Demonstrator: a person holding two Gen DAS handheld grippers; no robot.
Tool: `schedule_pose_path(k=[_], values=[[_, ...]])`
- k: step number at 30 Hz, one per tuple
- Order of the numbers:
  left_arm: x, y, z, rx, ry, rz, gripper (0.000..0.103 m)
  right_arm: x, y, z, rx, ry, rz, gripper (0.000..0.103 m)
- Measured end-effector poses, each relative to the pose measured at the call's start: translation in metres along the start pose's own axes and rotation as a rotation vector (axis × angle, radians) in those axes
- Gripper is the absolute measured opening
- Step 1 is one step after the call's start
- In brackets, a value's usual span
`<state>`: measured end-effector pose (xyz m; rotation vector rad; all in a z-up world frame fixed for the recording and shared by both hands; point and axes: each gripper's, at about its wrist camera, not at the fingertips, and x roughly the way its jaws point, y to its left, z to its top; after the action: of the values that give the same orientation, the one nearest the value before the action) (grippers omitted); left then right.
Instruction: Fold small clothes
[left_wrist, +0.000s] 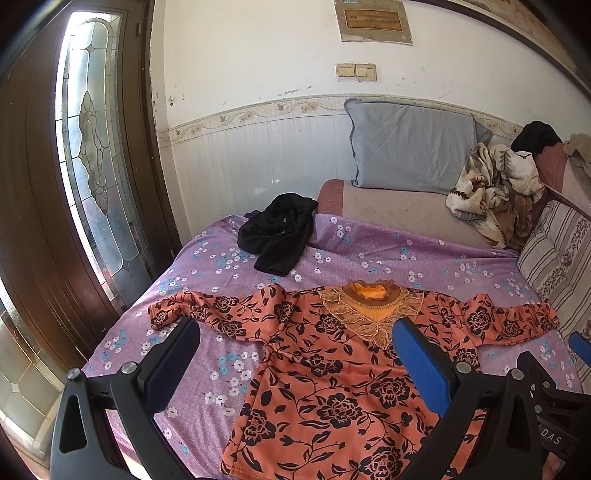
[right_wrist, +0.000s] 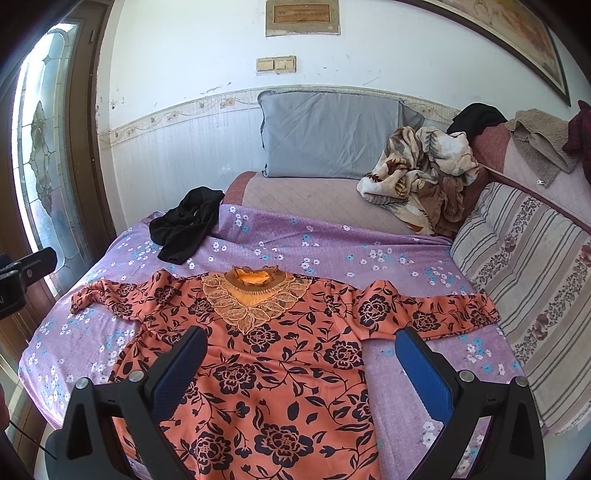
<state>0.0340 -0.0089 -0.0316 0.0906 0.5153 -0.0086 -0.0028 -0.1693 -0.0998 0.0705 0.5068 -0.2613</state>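
Both wide open, empty: left gripper (left_wrist: 295, 345) and right gripper (right_wrist: 301, 349) above blouse (right_wrist: 258, 350), spread flat on purple sheet (right_wrist: 332, 240). Black garment (left_wrist: 277, 236) crumpled beyond; pillow (left_wrist: 410, 147) against wall.

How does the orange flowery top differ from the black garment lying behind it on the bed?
The orange top is spread flat with both sleeves out; the black garment lies crumpled in a heap. The top bears a dark flower print and a lace collar; the black one looks plain. The top covers more bed. Both rest on the purple sheet, unfolded.
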Motion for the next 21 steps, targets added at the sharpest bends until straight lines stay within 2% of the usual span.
schedule_pose_path(k=[21], values=[[0.030, -0.003, -0.007, 0.003, 0.045, 0.000, 0.103, 0.024, 0.000, -0.008, -0.003, 0.041, -0.022, 0.103]])
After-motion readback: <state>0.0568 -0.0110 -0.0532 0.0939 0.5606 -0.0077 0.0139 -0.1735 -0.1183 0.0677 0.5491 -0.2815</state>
